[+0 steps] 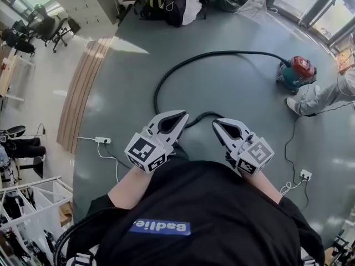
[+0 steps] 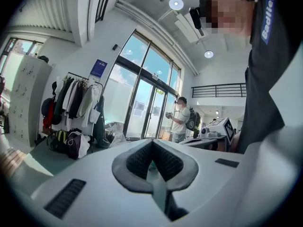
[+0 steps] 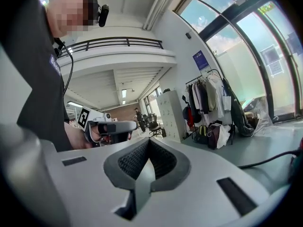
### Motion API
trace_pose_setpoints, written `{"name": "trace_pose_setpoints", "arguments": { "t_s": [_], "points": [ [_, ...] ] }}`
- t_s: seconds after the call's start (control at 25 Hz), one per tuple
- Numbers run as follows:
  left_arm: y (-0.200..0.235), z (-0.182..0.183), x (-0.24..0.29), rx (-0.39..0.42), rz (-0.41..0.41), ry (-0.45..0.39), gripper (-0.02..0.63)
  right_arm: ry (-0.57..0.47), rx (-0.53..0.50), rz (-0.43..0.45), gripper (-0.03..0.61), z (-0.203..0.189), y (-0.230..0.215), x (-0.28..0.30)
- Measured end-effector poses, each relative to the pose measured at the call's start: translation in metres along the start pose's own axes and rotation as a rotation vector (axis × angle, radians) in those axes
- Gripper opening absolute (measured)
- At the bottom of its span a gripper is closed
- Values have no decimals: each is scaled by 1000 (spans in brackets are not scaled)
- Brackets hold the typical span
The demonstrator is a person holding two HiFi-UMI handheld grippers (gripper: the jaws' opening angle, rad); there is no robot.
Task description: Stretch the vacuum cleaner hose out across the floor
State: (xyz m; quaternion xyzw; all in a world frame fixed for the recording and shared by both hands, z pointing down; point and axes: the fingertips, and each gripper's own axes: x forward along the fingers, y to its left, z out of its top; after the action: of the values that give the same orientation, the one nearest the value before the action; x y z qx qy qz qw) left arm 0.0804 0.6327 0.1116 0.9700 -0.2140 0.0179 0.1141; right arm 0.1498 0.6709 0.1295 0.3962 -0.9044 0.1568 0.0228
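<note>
The left gripper (image 1: 177,117) and right gripper (image 1: 218,124) are held side by side near the chest, jaws pressed together (both empty), tips pointing far toward the curled hose (image 1: 222,52).

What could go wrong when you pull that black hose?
The hose is fixed to the vacuum cleaner, so a hard tug might drag it into the other person's shoe beside it. The white power strip and its cord lie on the floor near you; you might trip there.
</note>
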Motion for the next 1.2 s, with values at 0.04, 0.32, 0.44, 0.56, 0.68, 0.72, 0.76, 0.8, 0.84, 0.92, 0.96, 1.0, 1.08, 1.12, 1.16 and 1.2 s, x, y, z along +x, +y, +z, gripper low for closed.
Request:
{"name": "trace_pose_setpoints", "arguments": {
  "t_s": [0.04,0.32,0.44,0.56,0.68,0.72,0.76,0.8,0.84,0.92,0.96,1.0,1.08,1.12,1.16,1.2],
  "points": [
    [18,5,0,9,-10,-4,9,6,-3,-5,-5,4,-4,18],
    [130,37,-14,67,-50,-11,9,37,-45,-9,-5,44,-8,138],
    [165,45,-19,58,-43,-28,9,49,-69,-12,-5,55,-12,173],
    [189,52,-21,50,-44,-37,9,55,-90,-23,-5,67,-17,195],
    [208,59,-17,57,-33,-44,9,58,-111,-23,-5,78,-29,209],
    [216,62,-16,58,-24,-47,9,60,-115,-18,-5,80,-34,214],
    [223,64,-15,58,-14,-50,9,63,-120,-9,-5,83,-39,221],
    [232,66,-14,59,-3,-52,9,65,-127,2,-5,86,-44,229],
    [241,68,-13,63,8,-51,9,67,-134,16,-5,88,-49,238],
    [261,73,-6,74,33,-47,9,66,-147,47,-5,96,-63,257],
    [271,77,0,78,47,-47,9,66,-151,63,-5,100,-72,266],
    [281,81,6,80,64,-46,9,67,-152,80,-5,104,-82,276],
    [302,88,20,82,101,-41,9,69,-148,119,-5,112,-106,296],
    [314,91,28,84,119,-36,9,70,-146,142,-5,116,-119,308],
    [327,93,37,85,135,-30,9,73,-144,164,-5,120,-134,319],
    [340,94,49,86,148,-24,9,76,-143,186,-5,123,-150,331]
  ]
}}
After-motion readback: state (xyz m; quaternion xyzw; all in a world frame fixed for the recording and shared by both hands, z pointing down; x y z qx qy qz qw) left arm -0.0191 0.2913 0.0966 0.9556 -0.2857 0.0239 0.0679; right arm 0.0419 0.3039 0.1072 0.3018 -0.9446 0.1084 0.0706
